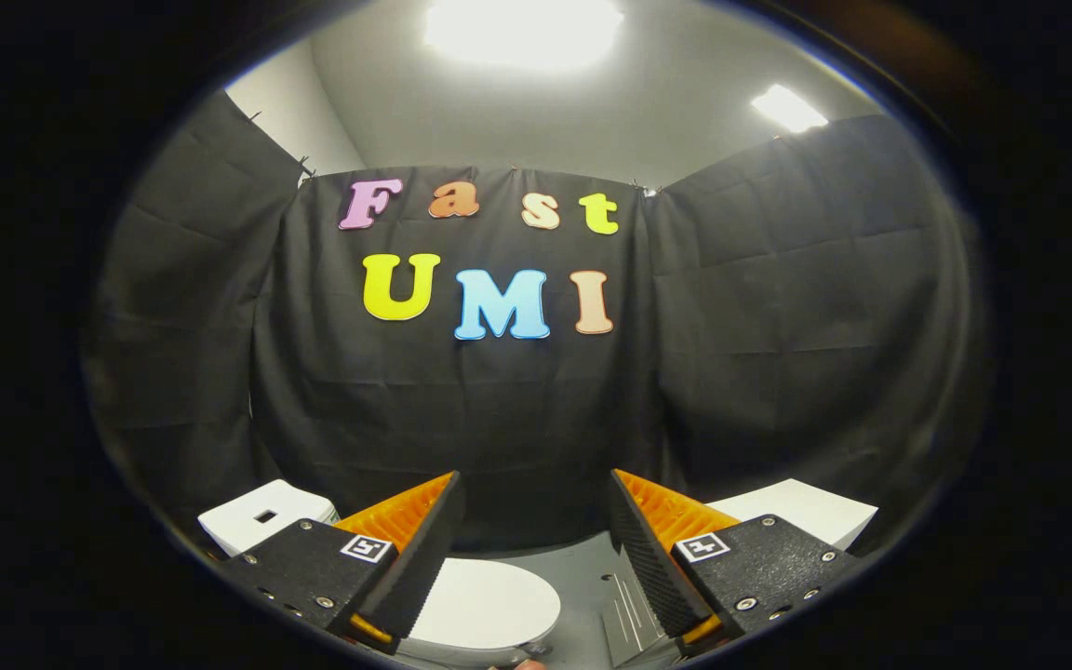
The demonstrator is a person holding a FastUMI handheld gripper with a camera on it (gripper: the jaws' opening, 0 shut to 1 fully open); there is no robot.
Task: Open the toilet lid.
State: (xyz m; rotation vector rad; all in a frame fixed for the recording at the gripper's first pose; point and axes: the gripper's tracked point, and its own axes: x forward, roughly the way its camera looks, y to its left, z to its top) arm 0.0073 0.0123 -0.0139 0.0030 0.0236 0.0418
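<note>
A white tank point(261, 515) stood at left. The gripper point(536, 521) hung wide open, holding nothing, its fingers point(415, 549) apart above the closed toilet lid point(485, 605); a white box point(806, 507) sat beyond the right finger.

Lid point(489, 605): near edge being cut off below; left part lying hidden behind the left finger point(410, 558).
Tank point(261, 516): lower half being covered by that finger's mount.
White box point(806, 512): front being blocked by the right finger's mount.
Gripper point(533, 549): fingers standing wide apart, their bases running out of view.
</note>
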